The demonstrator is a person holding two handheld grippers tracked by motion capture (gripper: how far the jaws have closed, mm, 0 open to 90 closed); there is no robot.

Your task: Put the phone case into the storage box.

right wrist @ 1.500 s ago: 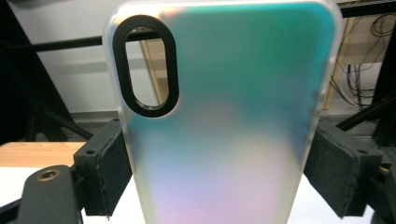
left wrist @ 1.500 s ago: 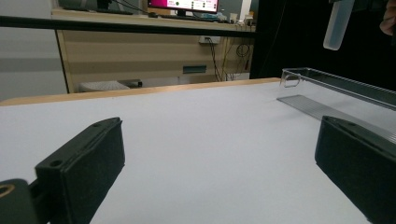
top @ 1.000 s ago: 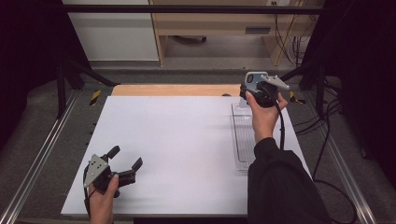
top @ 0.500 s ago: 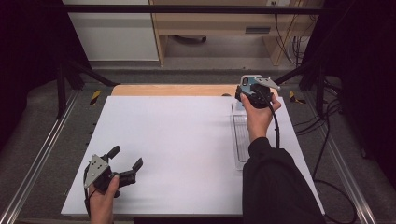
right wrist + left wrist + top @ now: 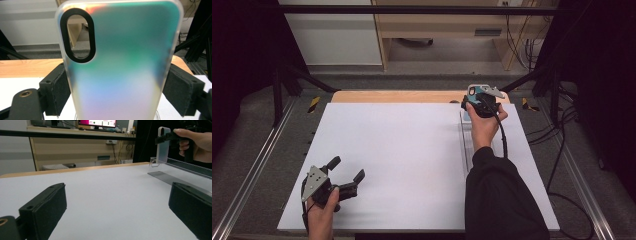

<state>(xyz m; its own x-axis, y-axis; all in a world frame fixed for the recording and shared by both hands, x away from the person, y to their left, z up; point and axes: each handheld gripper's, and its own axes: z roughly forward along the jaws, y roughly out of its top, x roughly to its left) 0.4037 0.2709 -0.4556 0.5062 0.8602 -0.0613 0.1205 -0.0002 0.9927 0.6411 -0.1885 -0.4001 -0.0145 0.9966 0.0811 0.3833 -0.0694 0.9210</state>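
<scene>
My right gripper (image 5: 120,93) is shut on a frosted, iridescent phone case (image 5: 120,65), its black pads (image 5: 58,87) pressing the case's two long edges. The case (image 5: 163,145) hangs upright with its lower end just above the far end of a clear plastic rack (image 5: 162,173). In the high view the right gripper (image 5: 482,104) is at the table's far right, over the rack (image 5: 467,147). My left gripper (image 5: 347,168) rests near the front left corner of the white tabletop (image 5: 402,150), open with nothing between its pads (image 5: 45,210).
A wooden strip (image 5: 397,96) runs along the table's far edge. Metal rails (image 5: 257,165) flank the table, and cables (image 5: 562,150) lie on the floor to the right. A wooden desk (image 5: 75,147) stands beyond the table.
My right gripper has come down and a little to the left with the phone case, closer to the clear rack. The left gripper has not moved.
</scene>
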